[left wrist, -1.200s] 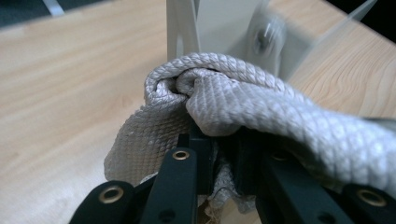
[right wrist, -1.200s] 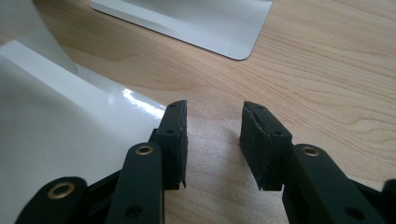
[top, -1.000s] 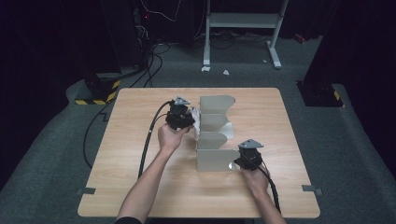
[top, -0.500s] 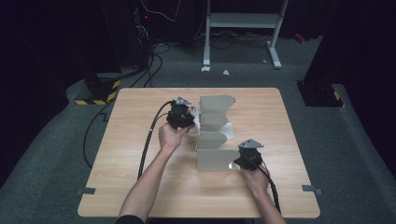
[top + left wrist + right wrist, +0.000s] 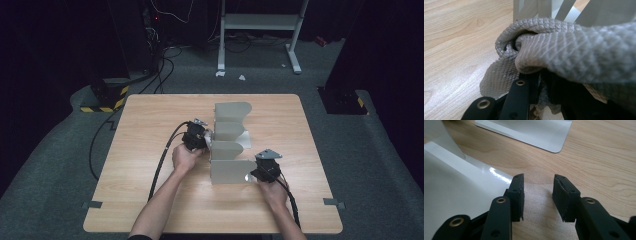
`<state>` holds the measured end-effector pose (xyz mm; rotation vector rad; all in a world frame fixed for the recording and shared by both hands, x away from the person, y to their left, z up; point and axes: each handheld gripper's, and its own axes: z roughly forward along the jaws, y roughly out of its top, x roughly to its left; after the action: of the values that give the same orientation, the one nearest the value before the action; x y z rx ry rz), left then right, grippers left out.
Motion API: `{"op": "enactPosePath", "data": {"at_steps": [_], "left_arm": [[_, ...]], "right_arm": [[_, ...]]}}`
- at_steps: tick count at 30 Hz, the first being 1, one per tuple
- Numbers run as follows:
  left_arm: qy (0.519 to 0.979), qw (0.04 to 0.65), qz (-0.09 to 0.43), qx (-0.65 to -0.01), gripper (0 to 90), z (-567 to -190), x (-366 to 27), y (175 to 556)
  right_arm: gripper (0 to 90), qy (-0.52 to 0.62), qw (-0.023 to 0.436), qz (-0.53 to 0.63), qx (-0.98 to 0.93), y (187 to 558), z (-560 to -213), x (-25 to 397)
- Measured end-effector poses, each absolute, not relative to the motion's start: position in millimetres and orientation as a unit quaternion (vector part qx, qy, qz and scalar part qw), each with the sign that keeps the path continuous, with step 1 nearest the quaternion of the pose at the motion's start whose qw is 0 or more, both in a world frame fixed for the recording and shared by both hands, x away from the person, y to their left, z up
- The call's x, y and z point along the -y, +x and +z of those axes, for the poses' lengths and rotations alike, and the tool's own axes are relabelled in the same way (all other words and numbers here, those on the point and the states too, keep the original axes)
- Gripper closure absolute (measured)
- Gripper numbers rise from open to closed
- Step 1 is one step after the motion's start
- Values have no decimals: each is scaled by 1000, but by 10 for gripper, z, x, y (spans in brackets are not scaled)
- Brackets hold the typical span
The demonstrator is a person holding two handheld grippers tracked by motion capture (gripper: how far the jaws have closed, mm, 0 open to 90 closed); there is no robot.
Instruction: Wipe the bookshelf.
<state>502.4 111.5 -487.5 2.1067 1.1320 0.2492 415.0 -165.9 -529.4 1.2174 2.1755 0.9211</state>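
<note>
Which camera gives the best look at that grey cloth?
The left gripper view: the cloth sits close up, bunched in the left hand-held gripper, its weave plain. The high view shows a pale speck; the right gripper view shows table.

Grey textured cloth (image 5: 574, 52) bunched across centre and right of frame, folded over on itself, pinched between black jaws of left gripper (image 5: 536, 82) rising from bottom centre. Pale wooden table (image 5: 459, 42) over left half and upper left. Grey-white upright panels of a rack (image 5: 564, 10) along top edge, behind the cloth.
</note>
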Motion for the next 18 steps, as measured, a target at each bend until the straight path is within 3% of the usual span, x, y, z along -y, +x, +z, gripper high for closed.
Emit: {"op": "enactPosePath", "data": {"at_steps": [13,18], "left_arm": [[792,427,148,-410,807,-4187,-1167,4971],[789,429,147,-415,806,-4178,-1165,5012]], "right_arm": [[616,445,241,336,-795,4150,-5294,1655],[616,445,240,336,-795,4152,-5294,1657]]}}
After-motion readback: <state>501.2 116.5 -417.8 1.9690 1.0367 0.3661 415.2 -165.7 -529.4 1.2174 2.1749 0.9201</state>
